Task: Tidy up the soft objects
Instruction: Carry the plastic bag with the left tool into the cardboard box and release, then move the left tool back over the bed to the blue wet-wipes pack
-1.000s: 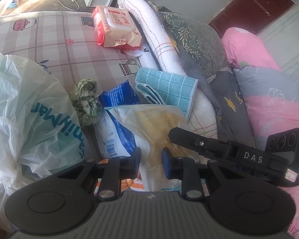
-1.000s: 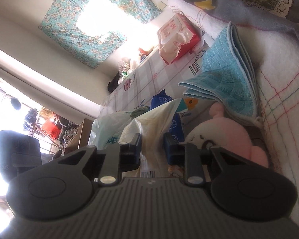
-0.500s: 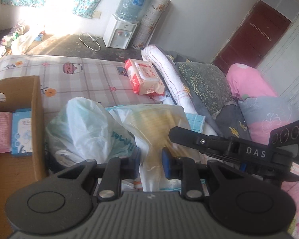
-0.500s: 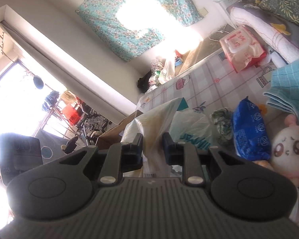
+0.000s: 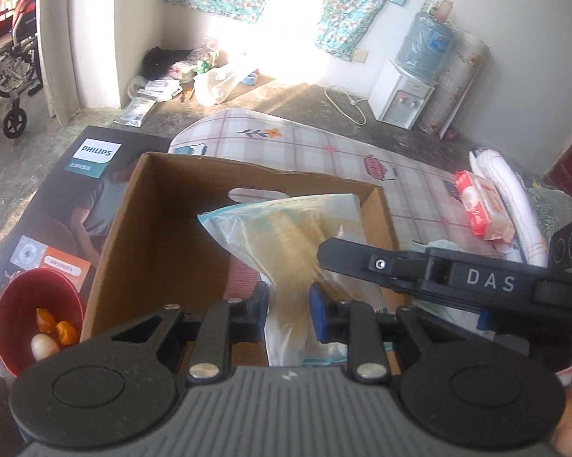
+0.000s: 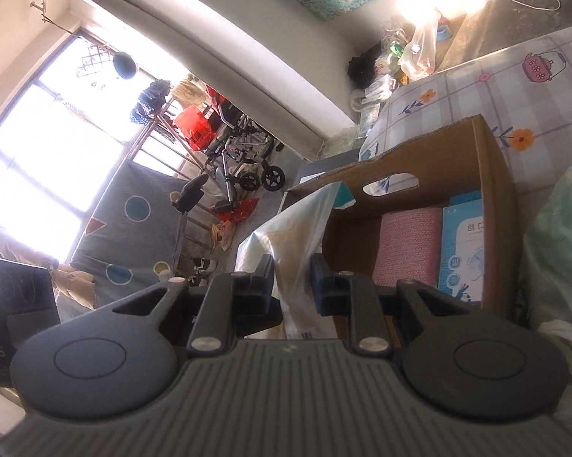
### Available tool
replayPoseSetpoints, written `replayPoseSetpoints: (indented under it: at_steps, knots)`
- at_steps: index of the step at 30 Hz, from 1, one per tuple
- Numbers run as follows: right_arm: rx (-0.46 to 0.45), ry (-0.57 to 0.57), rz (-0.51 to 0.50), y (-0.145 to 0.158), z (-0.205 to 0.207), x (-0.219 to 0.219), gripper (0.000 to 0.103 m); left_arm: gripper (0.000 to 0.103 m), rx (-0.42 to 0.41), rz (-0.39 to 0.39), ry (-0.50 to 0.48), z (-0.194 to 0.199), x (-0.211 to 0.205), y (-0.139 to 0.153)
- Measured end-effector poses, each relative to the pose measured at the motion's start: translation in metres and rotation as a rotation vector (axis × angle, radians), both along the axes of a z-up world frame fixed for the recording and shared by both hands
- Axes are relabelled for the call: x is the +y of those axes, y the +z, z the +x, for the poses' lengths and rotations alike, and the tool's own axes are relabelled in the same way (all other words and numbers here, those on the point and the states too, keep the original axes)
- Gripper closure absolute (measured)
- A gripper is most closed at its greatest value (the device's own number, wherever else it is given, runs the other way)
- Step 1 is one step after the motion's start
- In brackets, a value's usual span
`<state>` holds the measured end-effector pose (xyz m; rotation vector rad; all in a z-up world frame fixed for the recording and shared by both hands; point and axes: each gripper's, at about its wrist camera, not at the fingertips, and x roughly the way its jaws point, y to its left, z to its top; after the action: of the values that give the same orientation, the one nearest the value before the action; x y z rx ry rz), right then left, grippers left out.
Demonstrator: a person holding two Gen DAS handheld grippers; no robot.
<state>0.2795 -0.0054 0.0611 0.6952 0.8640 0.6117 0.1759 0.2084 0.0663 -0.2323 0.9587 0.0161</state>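
Observation:
A clear plastic packet (image 5: 289,251) with a yellowish soft thing inside hangs over the open cardboard box (image 5: 145,228). My left gripper (image 5: 289,312) is shut on the packet's lower end. In the right wrist view the same packet (image 6: 293,236) is pinched by my right gripper (image 6: 292,280), beside the cardboard box (image 6: 491,167). The right gripper's body (image 5: 438,272) crosses the left wrist view at the right. Inside the box lie a pink knitted cloth (image 6: 405,243) and a blue-and-white pack (image 6: 462,243).
The box stands on a checked bed sheet (image 5: 324,148). A red wet-wipes pack (image 5: 480,205) and a rolled white towel (image 5: 510,194) lie at the right. A red bowl (image 5: 38,308) with fruit and a dark Philips carton (image 5: 76,198) sit left of the box. A pale plastic bag (image 6: 556,236) lies right of it.
Both grippers have carried the packet up and leftward, away from the pile of towels, plush toy and bags, to above the cardboard box. Their grip on it is unchanged.

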Motion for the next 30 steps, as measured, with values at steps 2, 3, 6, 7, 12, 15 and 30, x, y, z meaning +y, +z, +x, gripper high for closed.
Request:
replayPoseSetpoints:
  at_steps: [2, 3, 6, 7, 12, 15, 30]
  knots:
    - [0.044, 0.002, -0.002, -0.014, 0.019, 0.025, 0.084, 0.078, 0.023, 0.029, 0.03, 0.013, 0.017, -0.013]
    - [0.064, 0.001, 0.002, -0.02, 0.026, 0.033, 0.084, 0.078, 0.029, 0.053, 0.032, 0.02, 0.021, -0.018]
    - [0.139, -0.02, 0.038, -0.044, 0.05, 0.053, 0.084, 0.078, 0.049, 0.131, 0.034, 0.04, 0.031, -0.031]
    - [0.169, -0.032, 0.053, -0.057, 0.061, 0.062, 0.084, 0.078, 0.061, 0.162, 0.034, 0.047, 0.034, -0.036]
    - [0.235, -0.07, 0.081, -0.093, 0.092, 0.082, 0.083, 0.077, 0.092, 0.257, 0.045, 0.076, 0.046, -0.055]
    - [0.233, -0.083, 0.068, -0.108, 0.101, 0.089, 0.08, 0.074, 0.105, 0.276, 0.05, 0.084, 0.048, -0.063]
    - [0.229, -0.095, 0.03, -0.106, 0.092, 0.081, 0.068, 0.055, 0.066, 0.265, 0.087, 0.061, 0.044, -0.043]
